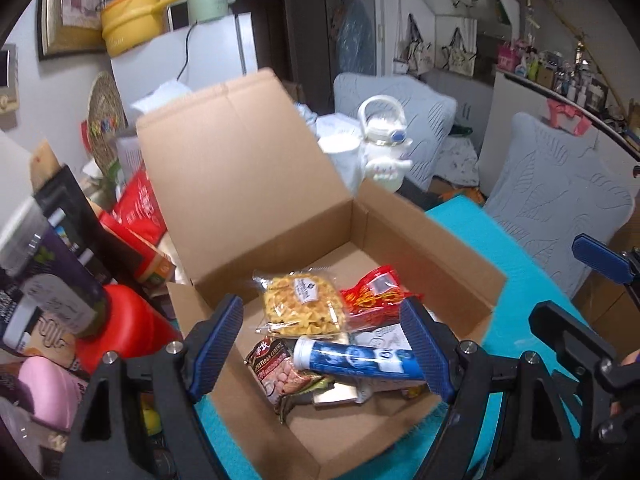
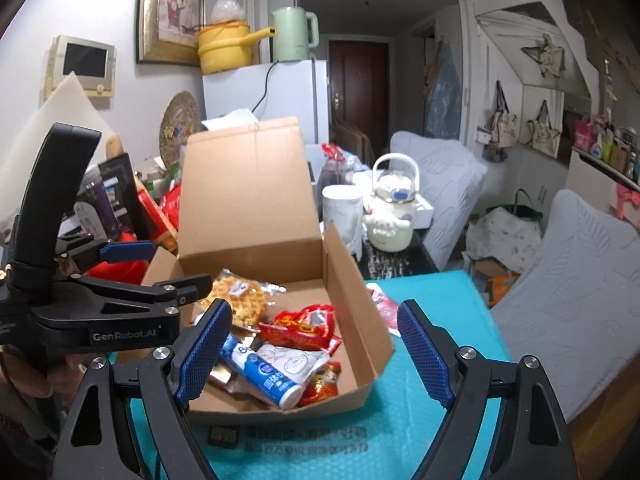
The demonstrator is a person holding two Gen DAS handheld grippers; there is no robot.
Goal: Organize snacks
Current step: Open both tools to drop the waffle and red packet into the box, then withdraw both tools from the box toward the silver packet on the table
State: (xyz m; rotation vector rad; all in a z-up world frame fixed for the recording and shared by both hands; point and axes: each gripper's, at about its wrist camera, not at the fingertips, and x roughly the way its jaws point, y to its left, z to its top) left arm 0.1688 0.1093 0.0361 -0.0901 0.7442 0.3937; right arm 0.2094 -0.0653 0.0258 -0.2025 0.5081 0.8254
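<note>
1. Teal matting (image 2: pixel 432 380) is spread over the desk, and an open box (image 1: pixel 420 240) is set on it, lid raised
2. Inside the box are seen a waffle pack (image 1: pixel 302 306), a red packet (image 1: pixel 374 290), a blue tube (image 1: pixel 352 362) and a nut bag (image 1: pixel 280 376), piled together
3. Left tongs (image 1: pixel 322 350) are held released above the box, nothing gripped
4. Right tongs (image 2: pixel 312 350) are likewise spread wide and empty, near the box's front edge
</note>
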